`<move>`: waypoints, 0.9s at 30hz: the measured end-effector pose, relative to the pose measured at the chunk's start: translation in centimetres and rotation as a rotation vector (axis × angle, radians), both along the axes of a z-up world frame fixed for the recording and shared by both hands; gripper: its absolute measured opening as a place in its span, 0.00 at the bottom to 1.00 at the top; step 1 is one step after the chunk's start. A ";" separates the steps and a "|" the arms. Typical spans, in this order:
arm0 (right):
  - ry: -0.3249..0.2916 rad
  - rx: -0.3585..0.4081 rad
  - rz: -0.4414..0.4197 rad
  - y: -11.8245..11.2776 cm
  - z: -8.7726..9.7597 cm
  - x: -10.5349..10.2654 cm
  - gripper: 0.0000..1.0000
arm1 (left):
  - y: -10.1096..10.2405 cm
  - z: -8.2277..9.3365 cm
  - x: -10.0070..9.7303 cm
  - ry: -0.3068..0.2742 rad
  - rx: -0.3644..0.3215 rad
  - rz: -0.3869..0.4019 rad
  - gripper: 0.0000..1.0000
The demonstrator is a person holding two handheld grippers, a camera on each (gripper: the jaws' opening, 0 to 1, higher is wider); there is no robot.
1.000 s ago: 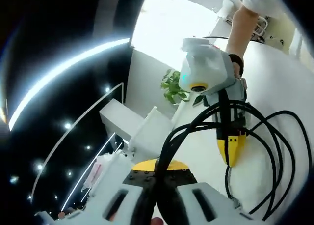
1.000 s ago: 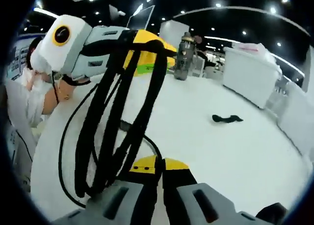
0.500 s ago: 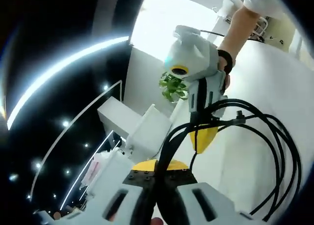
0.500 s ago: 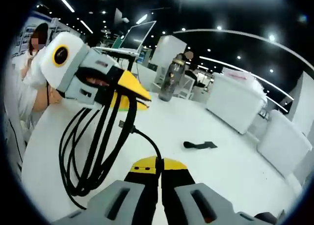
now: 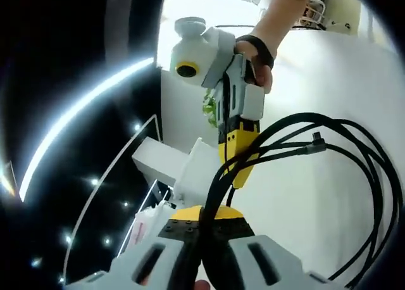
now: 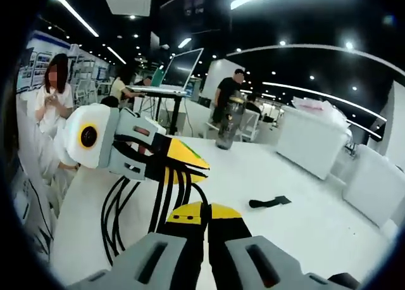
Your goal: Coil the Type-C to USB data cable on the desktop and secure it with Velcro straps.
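Observation:
The black data cable (image 5: 354, 144) hangs in several loops, and my left gripper (image 5: 202, 223) is shut on the gathered bundle at the bottom of the left gripper view. One connector end (image 5: 314, 141) sticks out of the coil. My right gripper (image 5: 237, 160), held by a hand, comes down from above with its yellow jaws closed on a strand. In the right gripper view, my right gripper (image 6: 204, 212) is shut where a cable strand (image 6: 166, 195) runs in. The left gripper (image 6: 183, 160) holds the coil just beyond. A black Velcro strap (image 6: 269, 202) lies flat on the white table (image 6: 304, 239).
A dark bottle (image 6: 229, 122) stands at the table's far side, with a laptop (image 6: 177, 71) on a stand behind it. People stand at the left and back. A green plant (image 5: 212, 109) and white boxes (image 5: 171, 163) sit beyond the table edge.
The right gripper has pulled up and back from the coil, so the left gripper and its loops look smaller and lower in the right gripper view. Both cameras have tilted.

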State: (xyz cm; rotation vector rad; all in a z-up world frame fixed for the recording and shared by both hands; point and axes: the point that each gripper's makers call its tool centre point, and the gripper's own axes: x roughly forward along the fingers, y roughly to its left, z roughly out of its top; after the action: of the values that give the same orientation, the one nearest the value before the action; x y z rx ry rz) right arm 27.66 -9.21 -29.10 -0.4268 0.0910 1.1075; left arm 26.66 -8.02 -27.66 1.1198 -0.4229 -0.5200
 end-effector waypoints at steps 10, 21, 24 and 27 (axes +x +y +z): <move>-0.017 0.010 -0.015 0.2 0.4 0.3 0.01 | 0.7 0.5 0.4 -0.017 -0.013 0.027 0.05; -0.029 0.045 -0.059 -0.3 1.4 1.2 0.01 | 0.6 0.6 0.1 0.035 -0.075 -0.016 0.05; -0.026 0.067 -0.068 -0.4 2.0 1.5 0.01 | 0.4 0.1 0.2 0.036 -0.049 -0.014 0.05; -0.029 0.065 -0.057 -0.2 1.9 1.3 0.01 | 0.5 0.2 0.3 0.037 -0.052 -0.011 0.05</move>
State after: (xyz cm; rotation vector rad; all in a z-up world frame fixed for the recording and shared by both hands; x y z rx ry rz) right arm 28.99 -9.37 -27.24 -0.3802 0.0414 1.0454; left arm 26.98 -7.56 -27.48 1.0574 -0.4084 -0.5353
